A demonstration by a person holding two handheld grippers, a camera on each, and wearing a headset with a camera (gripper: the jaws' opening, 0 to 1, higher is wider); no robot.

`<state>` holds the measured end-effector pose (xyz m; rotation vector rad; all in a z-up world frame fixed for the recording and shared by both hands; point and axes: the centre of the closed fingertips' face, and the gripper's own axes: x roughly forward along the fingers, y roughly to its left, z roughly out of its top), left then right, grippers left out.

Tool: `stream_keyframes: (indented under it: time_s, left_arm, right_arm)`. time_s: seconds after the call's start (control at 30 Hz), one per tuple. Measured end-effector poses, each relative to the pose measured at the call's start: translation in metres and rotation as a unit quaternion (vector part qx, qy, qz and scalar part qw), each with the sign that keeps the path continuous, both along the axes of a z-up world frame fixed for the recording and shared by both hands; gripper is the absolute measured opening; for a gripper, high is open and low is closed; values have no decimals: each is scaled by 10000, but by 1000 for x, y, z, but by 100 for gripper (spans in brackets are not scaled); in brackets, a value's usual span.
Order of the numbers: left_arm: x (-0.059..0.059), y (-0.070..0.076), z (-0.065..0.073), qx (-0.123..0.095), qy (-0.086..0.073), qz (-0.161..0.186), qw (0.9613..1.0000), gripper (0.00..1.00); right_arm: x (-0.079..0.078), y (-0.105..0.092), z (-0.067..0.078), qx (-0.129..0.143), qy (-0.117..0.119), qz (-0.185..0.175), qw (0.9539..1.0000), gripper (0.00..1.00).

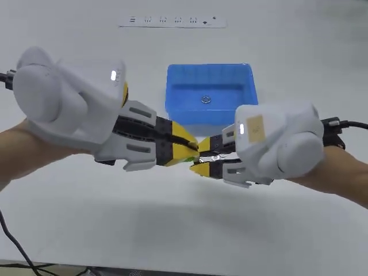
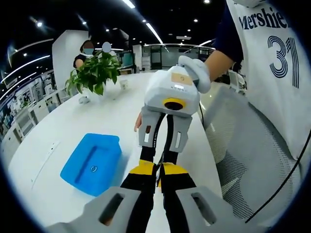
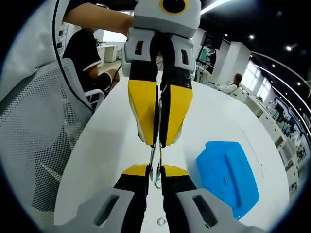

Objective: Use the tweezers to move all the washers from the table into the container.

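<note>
Thin metal tweezers [image 3: 156, 145] run between the two grippers, which meet tip to tip in front of the blue container [image 1: 210, 86]. My left gripper [image 1: 192, 148] is shut on the tweezers' upper part; in the right gripper view it comes down from the top [image 3: 159, 141]. My right gripper [image 3: 155, 171] has its jaws closed narrowly around the tweezers' lower end. One washer [image 3: 158, 184] lies on the table just beyond the tweezer tips, another washer [image 3: 161, 222] sits nearer. A single washer [image 1: 206, 100] rests inside the container.
A white power strip [image 1: 172, 22] lies at the table's far edge. A mesh chair [image 3: 43, 126] stands beside the table and a potted plant [image 2: 95, 73] sits farther along it. A person in a numbered jersey [image 2: 272, 53] is close by.
</note>
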<state>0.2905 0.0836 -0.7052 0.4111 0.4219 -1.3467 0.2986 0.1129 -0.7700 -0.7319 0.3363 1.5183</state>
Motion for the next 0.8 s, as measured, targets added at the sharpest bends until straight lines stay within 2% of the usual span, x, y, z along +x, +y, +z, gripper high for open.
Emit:
stream_keyframes:
  time_s: [0.13, 0.33, 0.6, 0.8]
  left_arm:
    - [2, -1, -5, 39, -2, -9, 10000, 7]
    - [5, 0, -9, 24, 99, 4, 9999, 7]
    - [6, 2, -14, 65, 159, -29, 9998, 7]
    - [8, 1, -18, 119, 124, -54, 9998, 7]
  right_arm:
    - [3, -2, -5, -37, 56, -25, 10000, 11]
    - [4, -1, -9, -19, 229, -77, 9997, 11]
    - [4, 1, -15, -28, 284, -88, 9996, 11]
    - [6, 0, -18, -49, 301, -119, 9995, 11]
